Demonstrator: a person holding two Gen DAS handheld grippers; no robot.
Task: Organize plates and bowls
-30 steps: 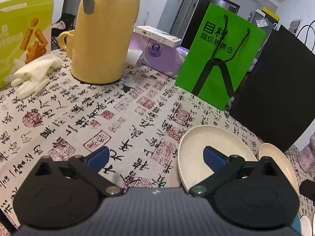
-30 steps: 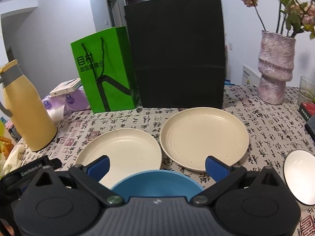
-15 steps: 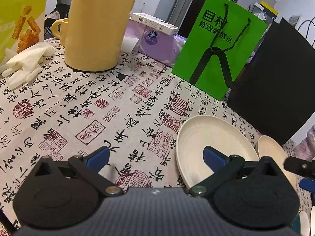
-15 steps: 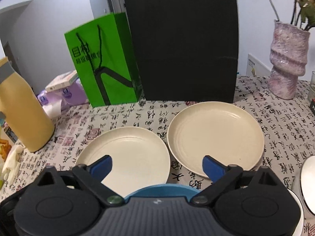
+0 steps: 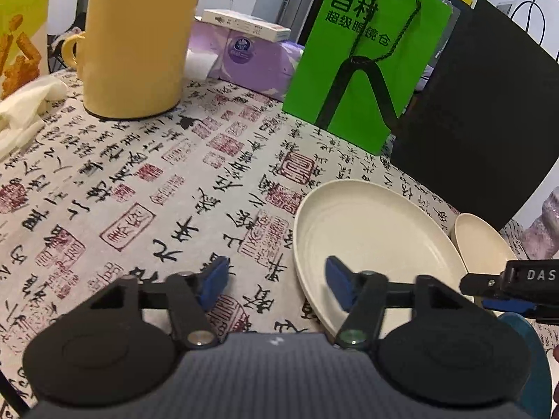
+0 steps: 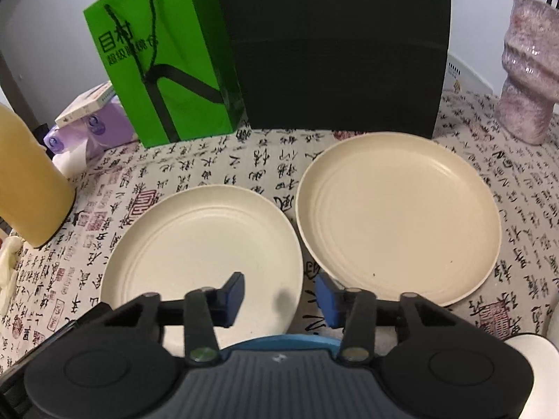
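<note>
Table (image 6: 216,160) covered in a cloth printed with black calligraphy and red seals. Two cream plates lie side by side on it, rims nearly touching.

Left plate (image 6: 206,241) sits toward the near side; right plate (image 6: 398,223) a little farther back, just in front of the black bag (image 6: 335,45) that stands along the far edge. Green paper bag (image 6: 164,56) stands touching the black bag's left side. Both plates bare.

Right claw (image 6: 279,295) open, nothing between its blue pads; it hangs over the gap between the two plates, left pad above the left plate's near right rim. Blue bowl (image 6: 279,340) shows as a thin arc directly under the claw body, at the near edge. A white bowl (image 6: 536,352) peeks in at the near right, mostly cut off.

Left claw (image 5: 277,281) open, empty; right pad above the left plate's (image 5: 377,244) near rim, left pad over bare cloth. The right plate (image 5: 484,244) is visible past it, and the right claw's tip enters from the right edge of that view.

Yellow jug (image 5: 139,38) stands toward the far left corner, a purple tissue pack (image 5: 244,56) behind it with a flat box on top. White gloves (image 5: 24,104) at the left edge. Pink speckled vase (image 6: 527,76) at far right.
</note>
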